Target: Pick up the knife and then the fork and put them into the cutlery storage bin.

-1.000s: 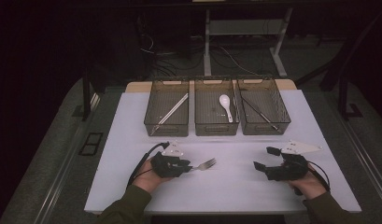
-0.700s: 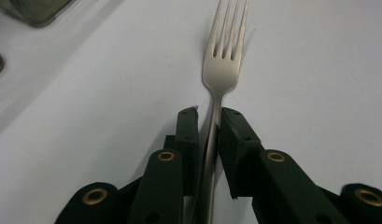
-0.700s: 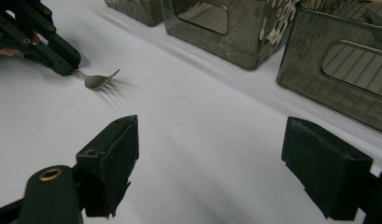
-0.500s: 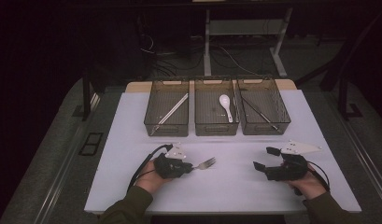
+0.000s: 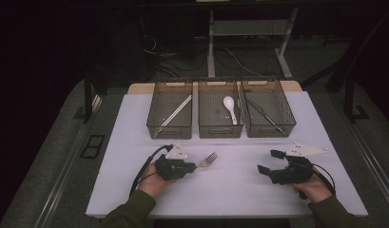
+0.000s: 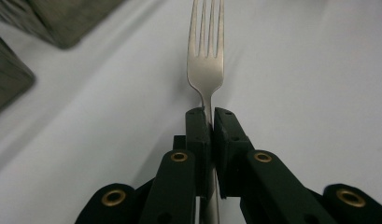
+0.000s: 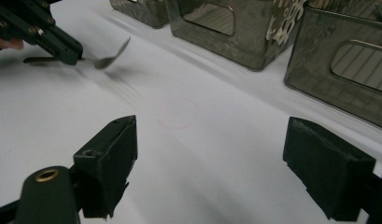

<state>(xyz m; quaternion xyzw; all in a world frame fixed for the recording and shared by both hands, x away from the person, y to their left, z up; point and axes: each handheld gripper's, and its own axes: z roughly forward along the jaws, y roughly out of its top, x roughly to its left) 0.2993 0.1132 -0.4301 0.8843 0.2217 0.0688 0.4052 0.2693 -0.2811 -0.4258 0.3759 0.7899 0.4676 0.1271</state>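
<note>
- The left gripper (image 5: 194,166) is seen in the lower left of the high view, held in a hand (image 5: 151,180) that comes in from the bottom edge.
- Its jaws have just been closing, and they are now clenched on the handle of a fork (image 5: 207,159).
- In the left gripper view the fork (image 6: 206,60) is shown running straight up the middle of the frame, its neck pinched between the two black pads and its tines pointing to the top edge.
- The fork is found on the white worktop (image 5: 230,190), in front of the middle bin (image 5: 219,130) and just right of the left gripper in the high view.
- Whether the fork's head rests on the worktop or is raised a little cannot be told.
- The right gripper (image 5: 268,162) is seen in the lower right of the high view, well apart from the fork.
- Its jaws are released and spread wide, with bare worktop between them in the right gripper view.
- Three grey bins are lined up across the upper middle of the high view.
- A pair of chopsticks (image 5: 175,110) is lain in the left bin (image 5: 169,130), a white spoon (image 5: 230,108) in the middle bin, and dark utensils (image 5: 261,110) in the right bin (image 5: 270,129).
</note>
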